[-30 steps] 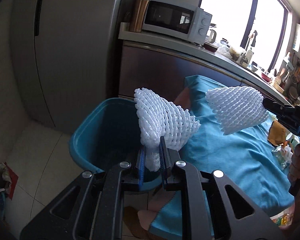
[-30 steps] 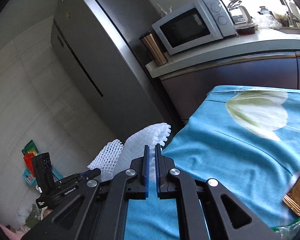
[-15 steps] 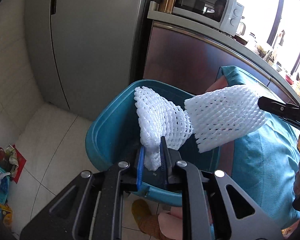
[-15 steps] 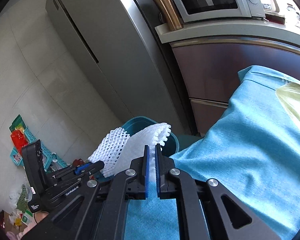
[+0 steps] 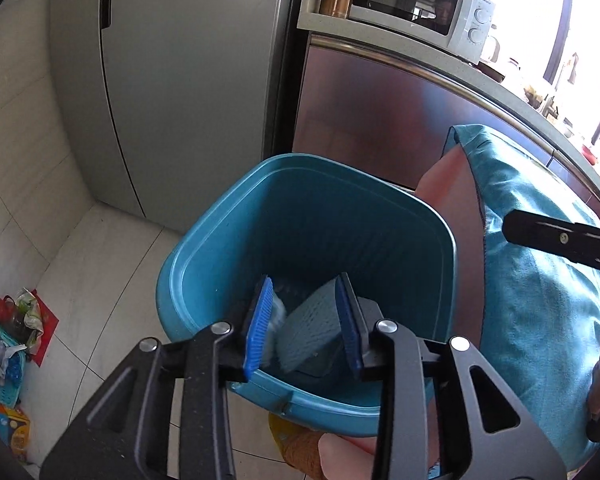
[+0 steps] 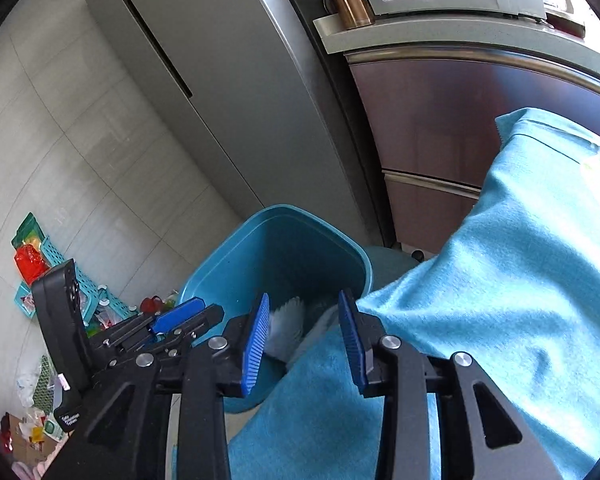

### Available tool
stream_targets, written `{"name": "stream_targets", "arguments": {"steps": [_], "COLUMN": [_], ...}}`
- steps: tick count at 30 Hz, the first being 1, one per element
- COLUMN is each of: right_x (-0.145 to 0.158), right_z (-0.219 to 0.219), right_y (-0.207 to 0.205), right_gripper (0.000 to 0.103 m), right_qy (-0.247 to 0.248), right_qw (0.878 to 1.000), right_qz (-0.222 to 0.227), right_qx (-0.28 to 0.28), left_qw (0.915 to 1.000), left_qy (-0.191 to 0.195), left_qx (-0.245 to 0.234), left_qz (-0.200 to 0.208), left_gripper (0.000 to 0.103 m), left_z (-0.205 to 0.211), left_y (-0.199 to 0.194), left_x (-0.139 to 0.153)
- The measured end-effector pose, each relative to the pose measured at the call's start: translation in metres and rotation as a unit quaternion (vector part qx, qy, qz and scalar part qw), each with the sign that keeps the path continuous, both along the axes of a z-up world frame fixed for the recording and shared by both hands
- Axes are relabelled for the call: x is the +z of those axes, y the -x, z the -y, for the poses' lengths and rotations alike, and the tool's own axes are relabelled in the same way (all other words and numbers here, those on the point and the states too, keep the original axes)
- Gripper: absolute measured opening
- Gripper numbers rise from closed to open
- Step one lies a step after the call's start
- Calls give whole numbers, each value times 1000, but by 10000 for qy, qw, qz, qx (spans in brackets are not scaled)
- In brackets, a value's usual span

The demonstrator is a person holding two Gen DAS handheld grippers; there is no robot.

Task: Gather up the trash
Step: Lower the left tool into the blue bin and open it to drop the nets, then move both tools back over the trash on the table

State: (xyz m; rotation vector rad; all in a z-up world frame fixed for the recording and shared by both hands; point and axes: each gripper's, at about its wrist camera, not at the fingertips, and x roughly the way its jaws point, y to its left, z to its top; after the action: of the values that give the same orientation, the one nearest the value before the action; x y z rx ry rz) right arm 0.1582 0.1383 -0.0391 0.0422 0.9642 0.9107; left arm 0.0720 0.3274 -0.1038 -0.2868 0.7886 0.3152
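A teal plastic trash bin (image 5: 204, 256) stands on the floor beside the table. Two white foam fruit nets (image 5: 308, 328) lie inside it at the bottom; they also show in the right wrist view (image 6: 284, 324). My left gripper (image 5: 304, 324) is open and empty right above the bin's near rim. My right gripper (image 6: 304, 340) is open and empty above the bin's edge (image 6: 220, 264) and the tablecloth. The left gripper's body shows in the right wrist view (image 6: 112, 332); one finger of the right gripper shows in the left wrist view (image 5: 560, 238).
A table with a teal cloth (image 6: 520, 280) is to the right of the bin. A grey fridge (image 5: 180, 80) and a cabinet with a microwave (image 5: 416, 12) stand behind. Baskets and litter (image 6: 32, 264) lie on the tiled floor at left.
Both grippers opened and let go of their foam nets, which dropped into the bin. Both grippers moved left over the bin.
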Motion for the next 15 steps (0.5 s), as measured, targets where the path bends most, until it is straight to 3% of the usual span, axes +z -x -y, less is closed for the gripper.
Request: {"name": "stream_targets", "arguments": {"steps": [3, 8, 15], "right_x": [12, 37, 54], "right_z": [18, 66, 165], "right_y": [10, 37, 65], "right_gripper": [36, 39, 39], "right_qy": [-63, -194, -258], "right_qw": [9997, 9976, 9927], "right_qz": [209, 667, 1031], "right_qx": [63, 34, -565], "left_qw": [9998, 9953, 9751], "left_qy": [-39, -33, 139], "left_qx": [-117, -703, -1884], "left_qz": [176, 669, 1162], "left_gripper": [35, 49, 51], "left_z": [10, 45, 121], "left_y": [5, 16, 18], "left_x": [7, 32, 64]}}
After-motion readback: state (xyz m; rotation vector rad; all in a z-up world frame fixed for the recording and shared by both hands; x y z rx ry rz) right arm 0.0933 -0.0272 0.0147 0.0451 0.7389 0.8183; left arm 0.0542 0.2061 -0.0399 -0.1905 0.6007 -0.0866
